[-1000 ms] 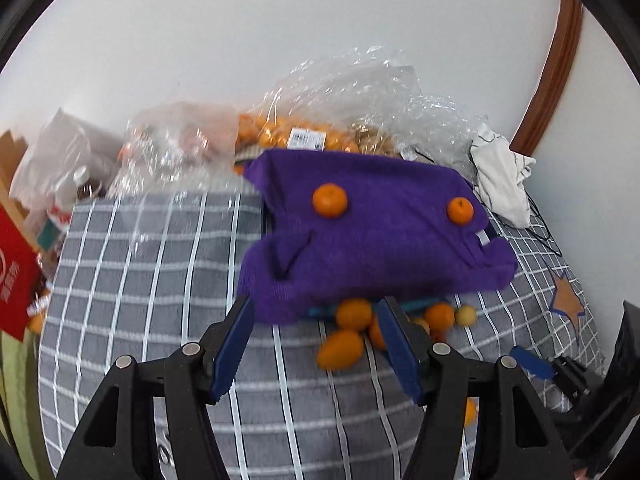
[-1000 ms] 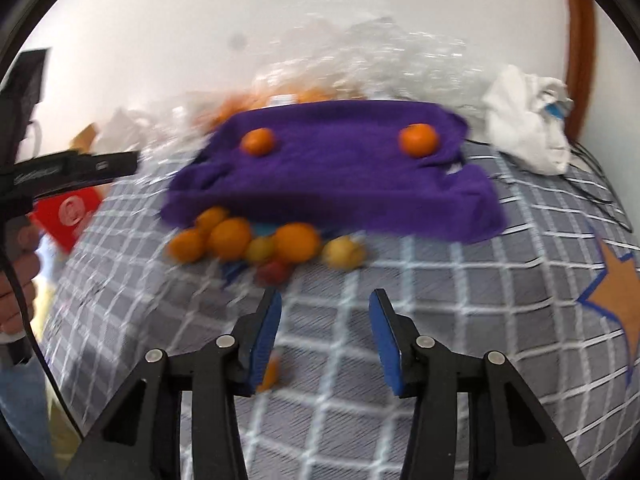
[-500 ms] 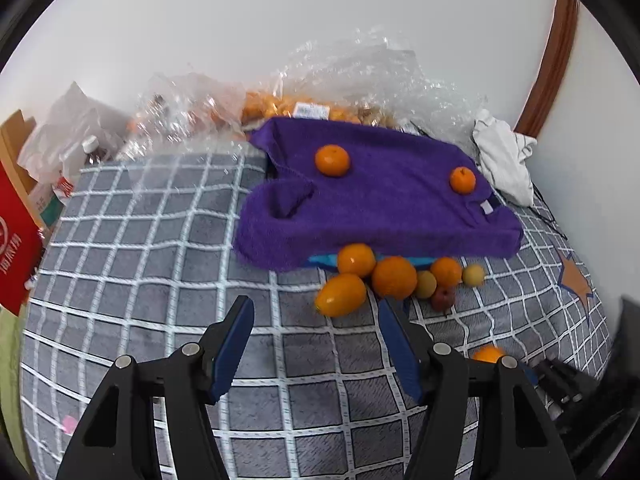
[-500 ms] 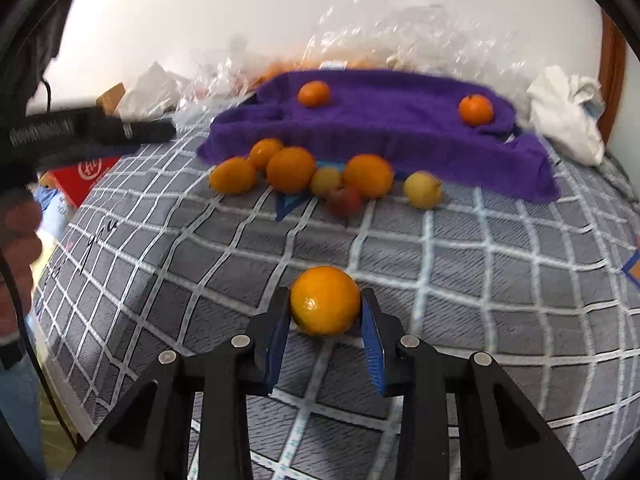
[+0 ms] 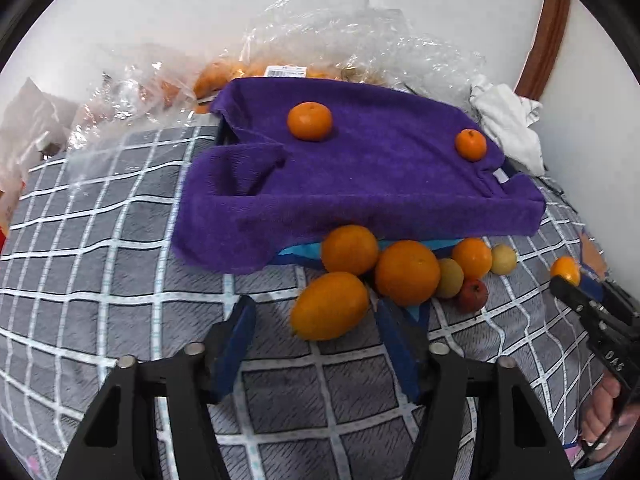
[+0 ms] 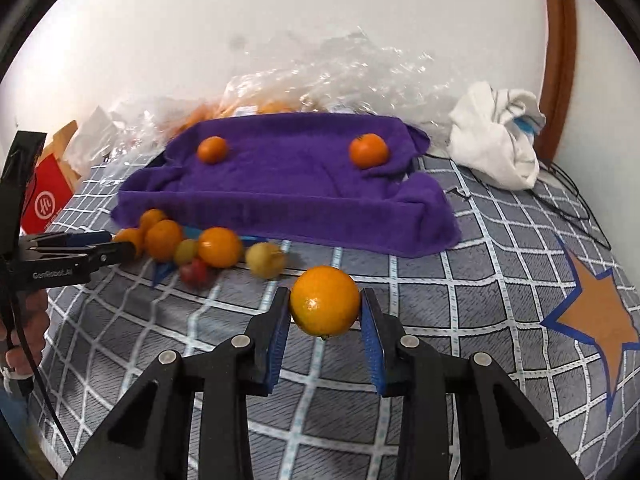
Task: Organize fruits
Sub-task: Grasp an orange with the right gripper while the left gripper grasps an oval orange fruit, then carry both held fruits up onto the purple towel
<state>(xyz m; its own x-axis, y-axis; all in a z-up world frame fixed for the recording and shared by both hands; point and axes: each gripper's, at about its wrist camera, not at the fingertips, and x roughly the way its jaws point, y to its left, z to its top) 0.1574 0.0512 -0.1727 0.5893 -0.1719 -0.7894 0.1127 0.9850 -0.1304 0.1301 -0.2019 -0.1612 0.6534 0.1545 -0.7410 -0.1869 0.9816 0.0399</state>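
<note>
Two grippers over a checked bedspread, fruit ahead.
Right gripper clamps an orange; left gripper, closing, flanks an oval orange fruit untouched; at twelve o'clock, a purple towel bears two tangerines.

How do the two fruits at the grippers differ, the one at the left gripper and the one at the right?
The oval orange lies on the bedspread between the closing left gripper jaws, untouched; the round orange is clamped in the right gripper. Both are orange-skinned.
</note>
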